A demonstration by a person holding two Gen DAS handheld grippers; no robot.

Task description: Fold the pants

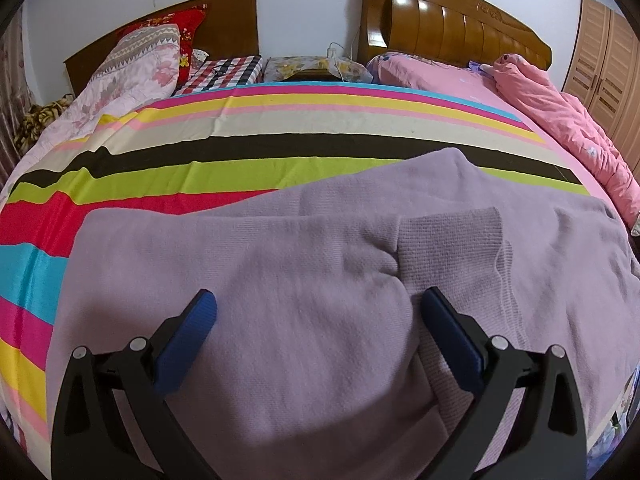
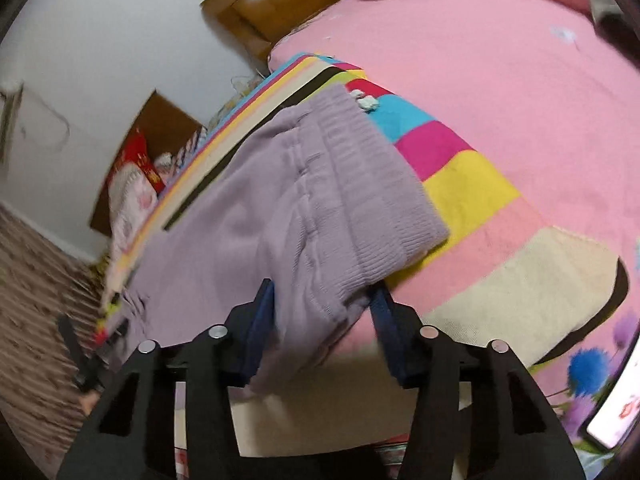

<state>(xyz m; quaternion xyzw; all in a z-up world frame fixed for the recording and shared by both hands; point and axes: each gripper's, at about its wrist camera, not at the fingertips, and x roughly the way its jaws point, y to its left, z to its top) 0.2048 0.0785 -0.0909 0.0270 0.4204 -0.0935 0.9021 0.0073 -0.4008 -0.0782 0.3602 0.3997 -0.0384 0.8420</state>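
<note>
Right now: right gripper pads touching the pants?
Touching. In the right wrist view, the pants waistband corner bunches between the right gripper pads, cloth meeting both blue pads.

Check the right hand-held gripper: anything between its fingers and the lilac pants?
Nothing visible. The right hand-held gripper already has the ribbed waistband corner of the pants between its blue fingers. Only the striped sheet lies underneath; nothing rests on the fabric.

Lilac pants' (image 2: 304, 216) ribbed waistband corner between the right gripper's (image 2: 320, 320) jaws.
</note>
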